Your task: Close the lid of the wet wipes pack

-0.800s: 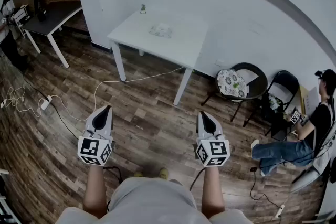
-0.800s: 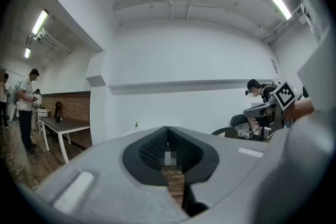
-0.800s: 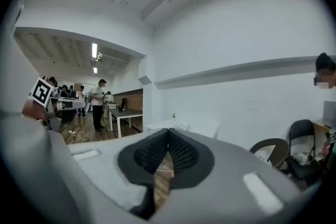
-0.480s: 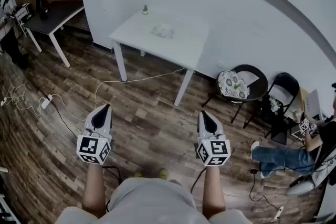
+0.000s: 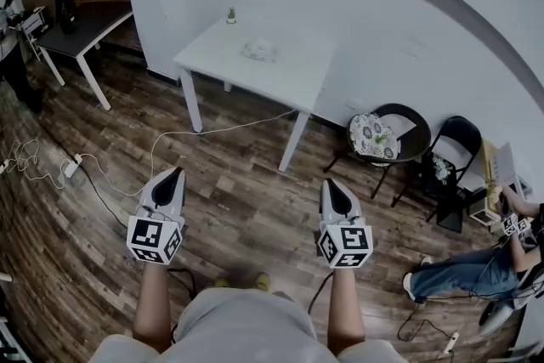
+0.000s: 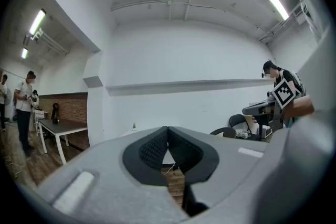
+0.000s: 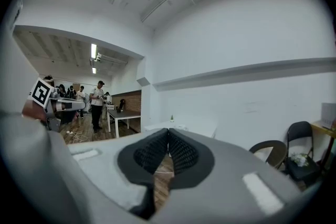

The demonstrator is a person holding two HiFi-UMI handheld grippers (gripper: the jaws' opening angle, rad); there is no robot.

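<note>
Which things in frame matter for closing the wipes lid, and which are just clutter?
Job: wet wipes pack on the white table, lid too small to read; left gripper, right gripper, both shut, empty.
Clutter: small potted plant, dark table, white floor cable, round chair, folding chair.

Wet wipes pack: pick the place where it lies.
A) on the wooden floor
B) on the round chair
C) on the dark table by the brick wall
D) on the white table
D: the head view shows the pack lying on the white table by the wall, not far from the small plant.
</note>
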